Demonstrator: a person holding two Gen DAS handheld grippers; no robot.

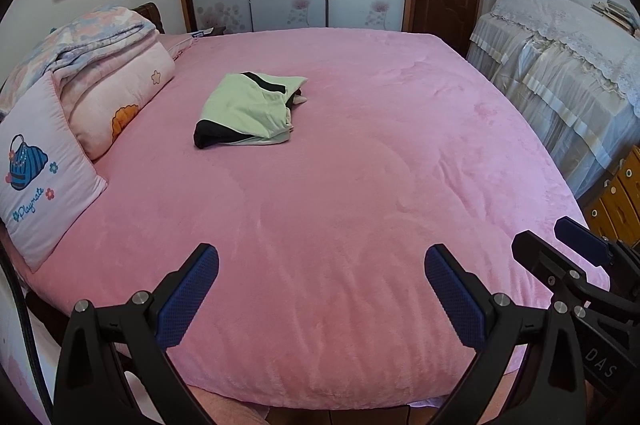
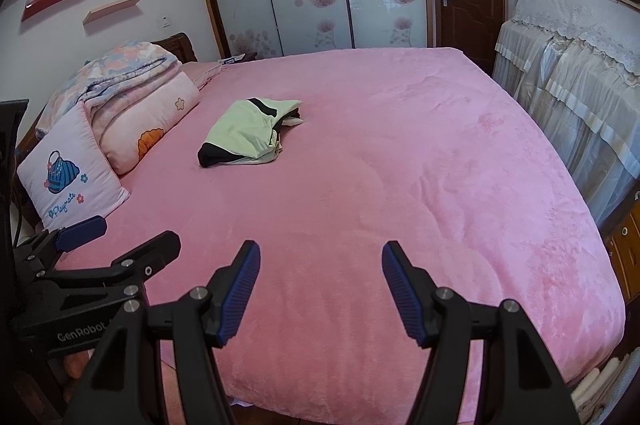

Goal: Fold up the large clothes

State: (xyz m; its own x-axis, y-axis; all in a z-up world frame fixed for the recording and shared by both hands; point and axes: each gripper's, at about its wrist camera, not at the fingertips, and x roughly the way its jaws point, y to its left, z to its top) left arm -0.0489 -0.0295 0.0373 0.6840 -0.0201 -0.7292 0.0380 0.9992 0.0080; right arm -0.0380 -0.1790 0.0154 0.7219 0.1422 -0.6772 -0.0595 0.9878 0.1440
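Left wrist view: we see the left gripper (image 1: 321,267), black-framed with blue textured pads, jaws spread wide and nothing between them, above the near part of the pink plush bedspread (image 1: 360,185). The folded pale-green garment with black trim (image 1: 250,111) lies flat on the bedspread, well apart from the gripper and left of centre. At the left edge we note a pink square cushion with a blue bag print (image 1: 38,169) and a stack of folded floral quilts (image 1: 108,65). The right gripper (image 1: 580,245) enters at the lower right.

Right wrist view: we see the right gripper (image 2: 321,265) with its jaws apart and empty, over the near bedspread (image 2: 400,165). The garment (image 2: 250,133) sits far ahead, beside the quilts (image 2: 132,93). The left gripper (image 2: 100,237) shows at the lower left.
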